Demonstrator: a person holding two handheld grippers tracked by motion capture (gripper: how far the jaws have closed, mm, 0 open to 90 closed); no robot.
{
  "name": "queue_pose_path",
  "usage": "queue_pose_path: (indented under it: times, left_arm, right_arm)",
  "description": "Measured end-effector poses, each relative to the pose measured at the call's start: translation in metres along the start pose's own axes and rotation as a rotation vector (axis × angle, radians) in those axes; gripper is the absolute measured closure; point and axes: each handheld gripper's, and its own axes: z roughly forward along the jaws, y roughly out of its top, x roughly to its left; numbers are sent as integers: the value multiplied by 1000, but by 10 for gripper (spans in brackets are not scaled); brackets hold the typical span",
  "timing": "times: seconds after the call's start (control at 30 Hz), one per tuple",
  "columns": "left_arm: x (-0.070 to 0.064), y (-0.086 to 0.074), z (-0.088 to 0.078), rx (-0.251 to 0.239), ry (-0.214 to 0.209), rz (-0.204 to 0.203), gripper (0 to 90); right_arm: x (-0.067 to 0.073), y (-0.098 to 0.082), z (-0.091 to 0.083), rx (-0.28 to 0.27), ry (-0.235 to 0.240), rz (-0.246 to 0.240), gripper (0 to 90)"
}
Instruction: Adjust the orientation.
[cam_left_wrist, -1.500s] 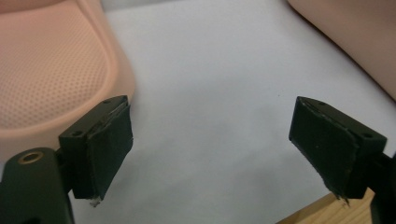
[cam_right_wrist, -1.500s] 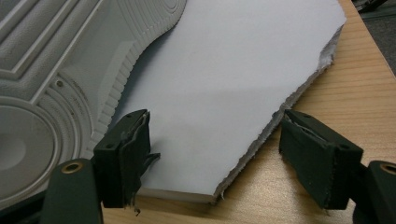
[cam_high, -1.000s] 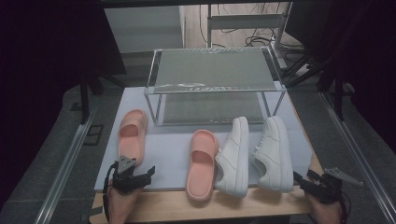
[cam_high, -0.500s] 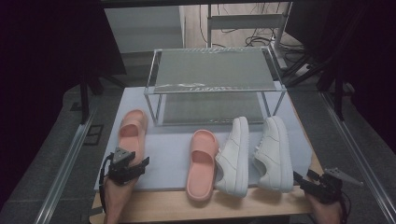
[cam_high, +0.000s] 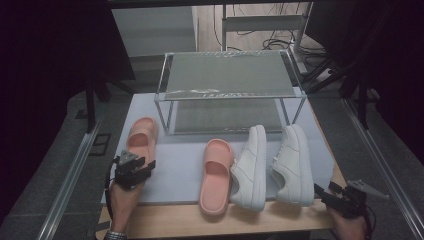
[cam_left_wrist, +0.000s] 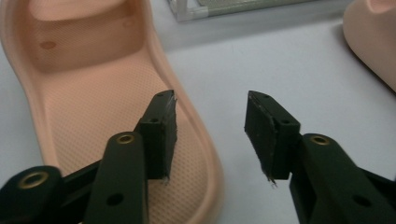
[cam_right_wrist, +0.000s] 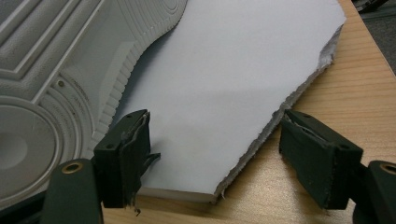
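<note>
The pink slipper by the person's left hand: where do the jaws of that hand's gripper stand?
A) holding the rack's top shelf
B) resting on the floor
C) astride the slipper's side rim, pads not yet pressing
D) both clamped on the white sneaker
C: in the left gripper view the left gripper has one jaw over the footbed of the pink slipper and the other outside its rim, which sits loose between the pads.

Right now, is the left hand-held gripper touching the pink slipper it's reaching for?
Cannot tell. In the left gripper view, the left hand-held gripper straddles the pink slipper's side rim, jaws closing, but whether either pad presses it is unclear.
</note>
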Motion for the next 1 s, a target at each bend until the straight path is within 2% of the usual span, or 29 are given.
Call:
queue_pose_path:
  times: [0.4,0.7,1.0]
  left_arm:
    - [13,15,10,6,36,-33,664]
    - [18,30,22,7,64,-34,716]
    - [21,41,32,17,81,-38,726]
  right_arm:
    - [0,0,0,-1,0,-2,253]
    - [0,0,0,0,-1,-3,253]
    - [0,0,0,0,-1,-3,252]
